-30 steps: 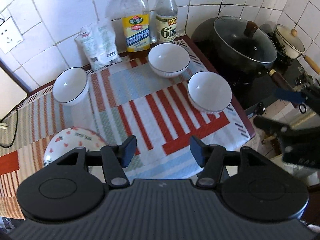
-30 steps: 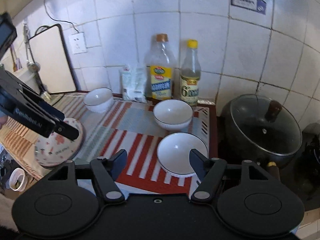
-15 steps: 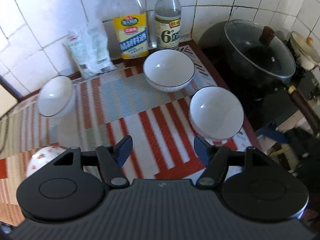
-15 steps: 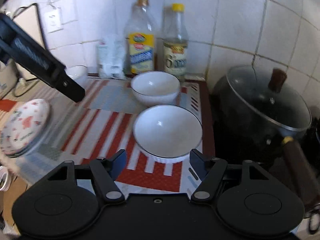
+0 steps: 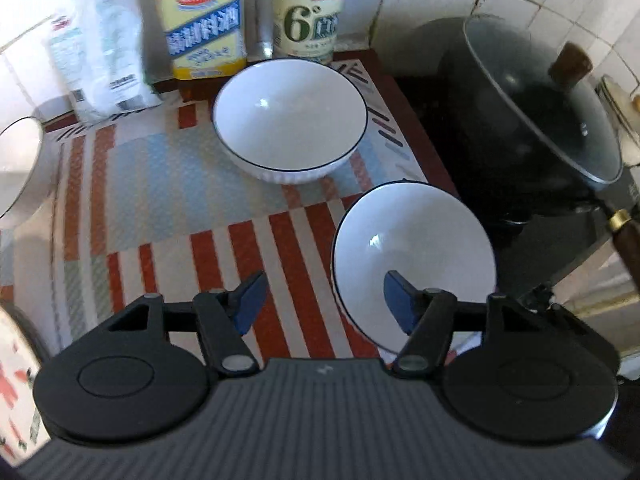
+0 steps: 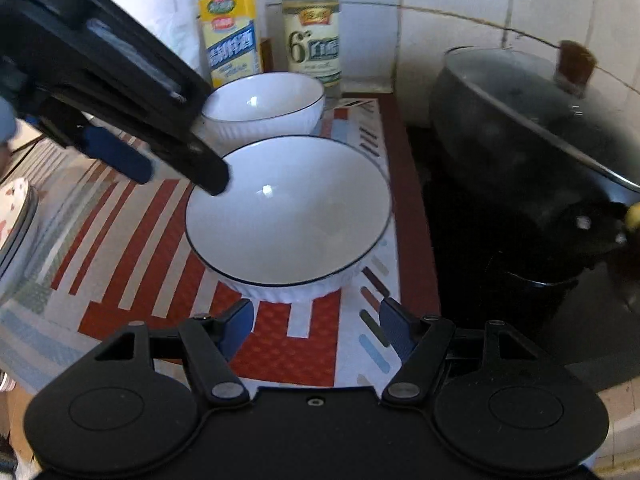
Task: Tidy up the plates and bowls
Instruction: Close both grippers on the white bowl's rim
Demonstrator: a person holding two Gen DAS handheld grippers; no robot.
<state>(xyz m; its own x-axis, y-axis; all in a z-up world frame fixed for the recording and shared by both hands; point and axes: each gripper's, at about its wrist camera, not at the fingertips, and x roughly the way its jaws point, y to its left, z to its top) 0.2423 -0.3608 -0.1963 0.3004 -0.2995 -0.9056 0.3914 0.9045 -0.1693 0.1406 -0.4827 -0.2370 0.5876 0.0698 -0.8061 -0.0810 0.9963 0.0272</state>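
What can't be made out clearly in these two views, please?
- Third bowl: left wrist view, cut off by the left edge.
- Plates: right wrist view, cut off by the left edge, blurred.
- Near bowl's left rim: right wrist view, hidden by the left gripper.

A big "6°" reads clearly on the pale label of the clear bottle (image 5: 308,8) by the wall, with Chinese characters beside it too blurred to make out. The yellow-labelled bottle (image 5: 202,20) carries a blue band of white Chinese characters, unreadable here. The white packet (image 5: 100,52) shows only smeared print.
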